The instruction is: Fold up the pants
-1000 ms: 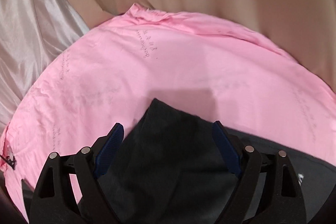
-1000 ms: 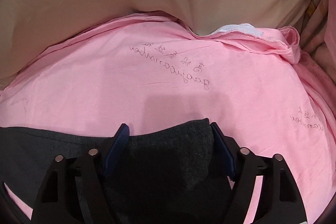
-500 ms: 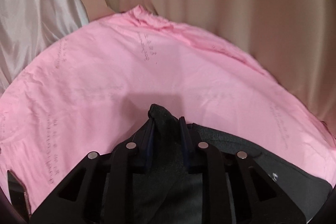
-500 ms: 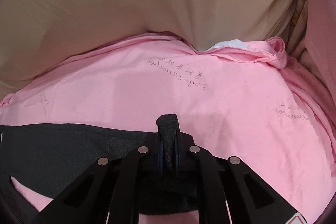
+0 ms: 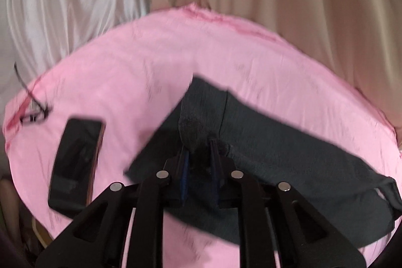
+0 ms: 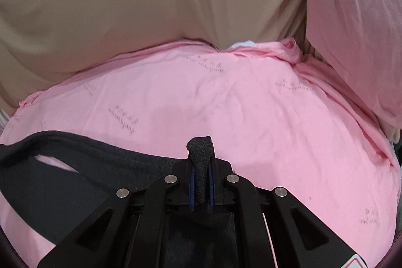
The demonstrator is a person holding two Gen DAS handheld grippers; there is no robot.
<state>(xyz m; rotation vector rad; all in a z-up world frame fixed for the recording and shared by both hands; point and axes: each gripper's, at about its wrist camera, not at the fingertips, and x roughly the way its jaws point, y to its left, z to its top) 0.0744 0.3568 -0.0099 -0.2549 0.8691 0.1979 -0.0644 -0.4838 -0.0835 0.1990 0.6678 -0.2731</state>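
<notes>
A second ago both pairs of jaws stood wide over the dark pants (image 5: 289, 150); since then they have been closed, and a bunched fold of fabric is now pinched in the left gripper (image 5: 198, 150) and in the right gripper (image 6: 201, 162). In the left wrist view, the cloth is seen drawn across the pink sheet (image 5: 125, 72), and a black phone (image 5: 75, 162) and glasses (image 5: 32, 112) have been brought into view left of the fingers.
</notes>
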